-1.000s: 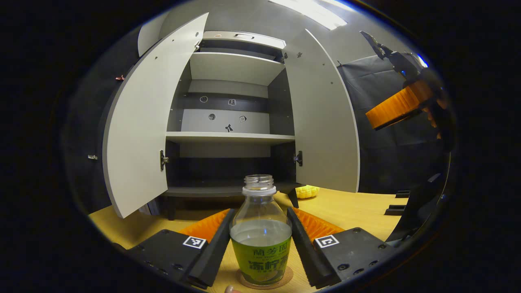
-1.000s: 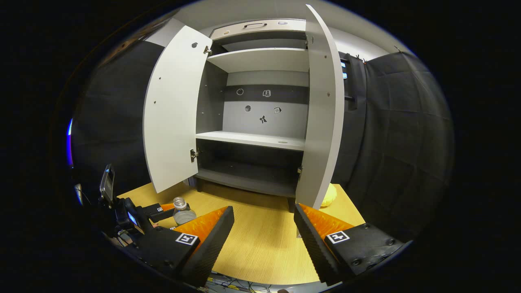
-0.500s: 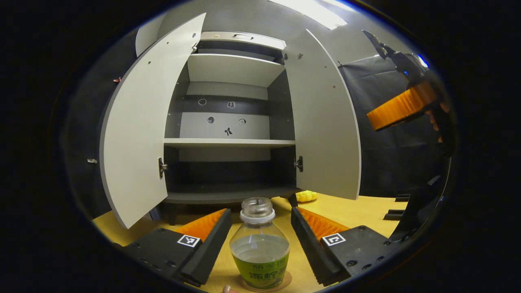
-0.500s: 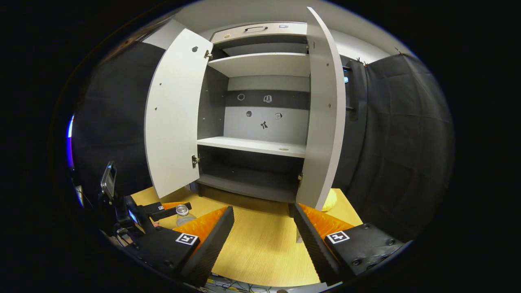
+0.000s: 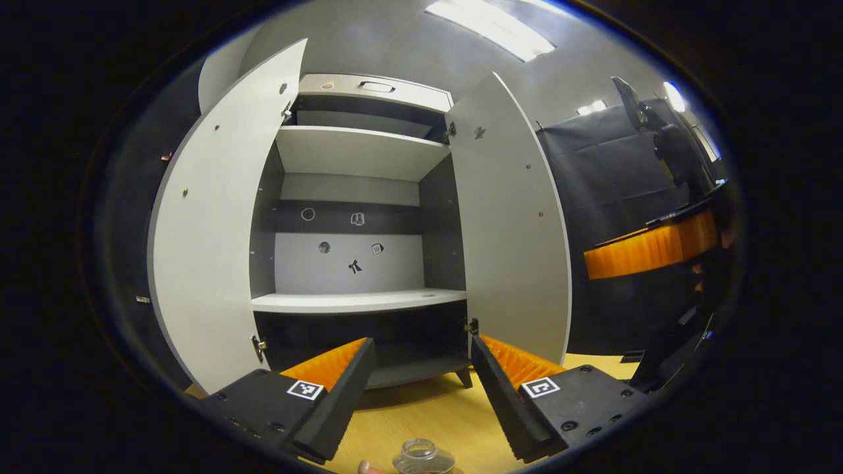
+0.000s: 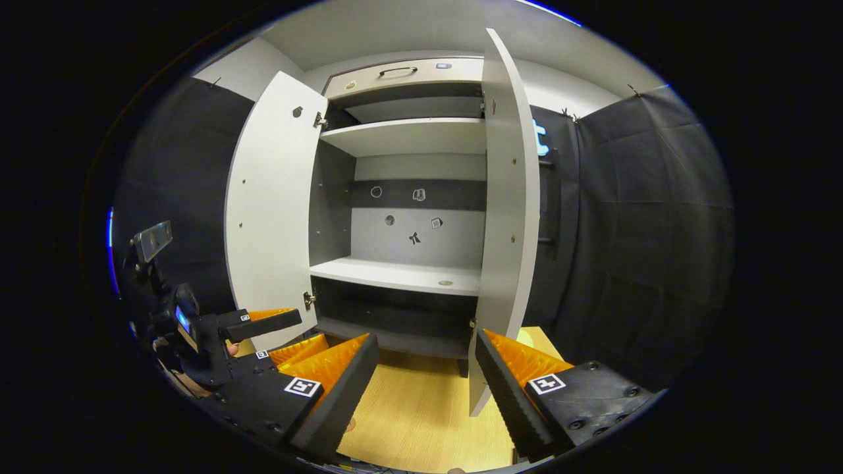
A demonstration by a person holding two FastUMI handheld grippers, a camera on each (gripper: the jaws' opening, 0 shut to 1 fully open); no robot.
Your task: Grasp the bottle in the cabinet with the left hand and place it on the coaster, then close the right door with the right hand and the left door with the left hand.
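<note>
While both doors point(image 5: 514, 217) stand open, left gripper point(image 5: 421, 401) and right gripper point(image 6: 427, 388) fingers are apart, bottle point(image 5: 421, 457) below.

- A wooden table point(image 6: 421, 421) is at the bottom, under everything.
- A long ceiling light point(image 5: 490, 26) shines high above the table.
- Dark cloth point(image 6: 632, 250) hangs behind the table.
- Little stickers point(image 5: 354, 266) show above the table.

- The left gripper point(image 5: 421, 395) has let go of the bottle point(image 5: 423, 457) and lifted away; only the bottle's neck shows at bottom centre.
- The right gripper point(image 6: 427, 388) has moved closer to the right door point(image 6: 504, 217).
</note>
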